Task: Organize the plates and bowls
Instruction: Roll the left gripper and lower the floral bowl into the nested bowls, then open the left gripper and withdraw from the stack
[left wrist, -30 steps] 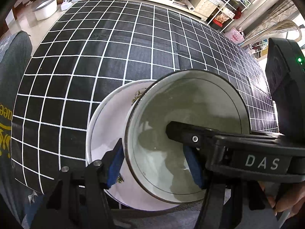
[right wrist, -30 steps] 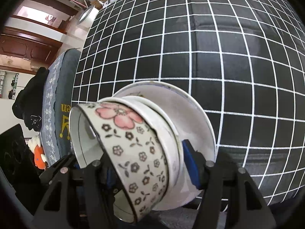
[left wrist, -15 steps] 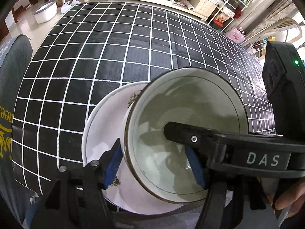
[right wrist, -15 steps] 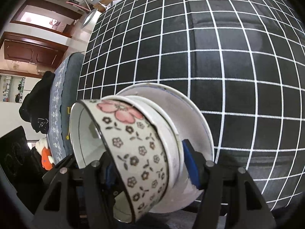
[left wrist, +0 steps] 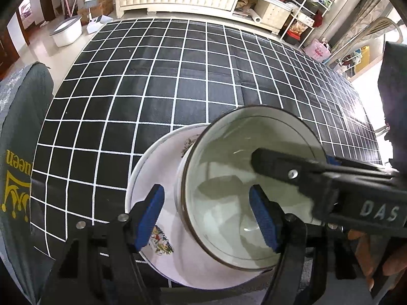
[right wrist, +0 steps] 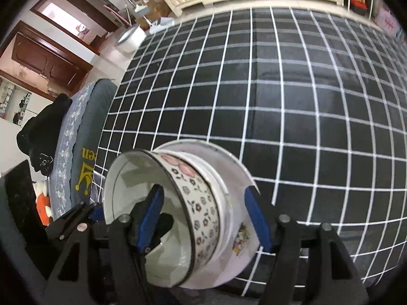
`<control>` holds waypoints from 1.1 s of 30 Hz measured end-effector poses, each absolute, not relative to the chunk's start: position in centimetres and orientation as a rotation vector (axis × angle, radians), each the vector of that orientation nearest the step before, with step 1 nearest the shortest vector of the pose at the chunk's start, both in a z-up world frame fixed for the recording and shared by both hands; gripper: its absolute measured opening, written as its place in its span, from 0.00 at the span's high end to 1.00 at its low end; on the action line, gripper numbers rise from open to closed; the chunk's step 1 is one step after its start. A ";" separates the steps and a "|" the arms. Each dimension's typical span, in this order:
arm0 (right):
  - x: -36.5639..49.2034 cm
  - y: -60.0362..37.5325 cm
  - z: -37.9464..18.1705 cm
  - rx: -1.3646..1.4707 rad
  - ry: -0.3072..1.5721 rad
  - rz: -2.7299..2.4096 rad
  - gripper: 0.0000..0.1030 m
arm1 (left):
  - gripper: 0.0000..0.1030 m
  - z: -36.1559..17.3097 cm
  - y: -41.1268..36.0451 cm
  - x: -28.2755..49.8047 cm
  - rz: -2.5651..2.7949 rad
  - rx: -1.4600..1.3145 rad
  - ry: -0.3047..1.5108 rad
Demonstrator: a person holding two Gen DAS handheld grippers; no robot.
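And here we are at the near edge of the worktop (left wrist: 152,89) with its black grid cloth. The flowered bowl (right wrist: 201,213) sits in the white plate (left wrist: 157,167), and both tools are right on it. The left hand-held gripper (left wrist: 206,217) is spread wide: one blue pad hangs outside the bowl over the plate, the other is down inside, so the bowl's left wall runs between them with a gap showing on the outer side. The right hand-held gripper (right wrist: 204,218) mirrors that on the opposite wall, one pad inside and one outside, also wide and clamped on nothing as far as the views show (the fisheye makes contact hard to judge). So the bowl lies dead ahead of both, its rim crossing each pair of fingers, and neither hand is clearly nearer. My read is that whatever comes next turns on that straddle. Closing either one should pinch the wall and lift the bowl, while backing straight out should leave it nested on the plate. Dragging sideways could shift the plate toward the edge.
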State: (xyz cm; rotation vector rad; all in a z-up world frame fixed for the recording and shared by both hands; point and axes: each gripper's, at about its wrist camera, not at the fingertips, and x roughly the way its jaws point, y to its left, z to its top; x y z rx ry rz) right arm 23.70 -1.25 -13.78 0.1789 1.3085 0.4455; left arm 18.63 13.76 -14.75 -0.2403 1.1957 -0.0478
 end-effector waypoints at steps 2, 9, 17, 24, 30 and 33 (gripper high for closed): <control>23.4 -1.7 -13.1 0.186 1.282 0.445 0.32 | 0.35 -14.2 13.7 18.4 -0.048 -0.239 1.180; 22.0 -3.4 -11.1 0.179 1.204 0.424 0.29 | 0.35 -12.5 14.0 17.2 -0.011 -0.224 1.119; 19.6 -5.2 -9.7 0.149 1.152 0.390 0.29 | 0.35 -9.6 13.5 14.2 0.055 -0.203 1.025; 15.7 -6.8 -6.4 0.041 1.017 0.320 0.29 | 0.35 -6.0 11.8 10.8 0.097 -0.141 0.906; 12.0 -8.1 -4.0 0.005 0.902 0.282 0.24 | 0.30 -4.0 9.7 7.3 0.117 -0.075 0.797; 9.8 -8.9 -3.4 -0.012 0.852 0.257 0.20 | 0.21 -3.3 8.5 5.3 0.093 -0.070 0.756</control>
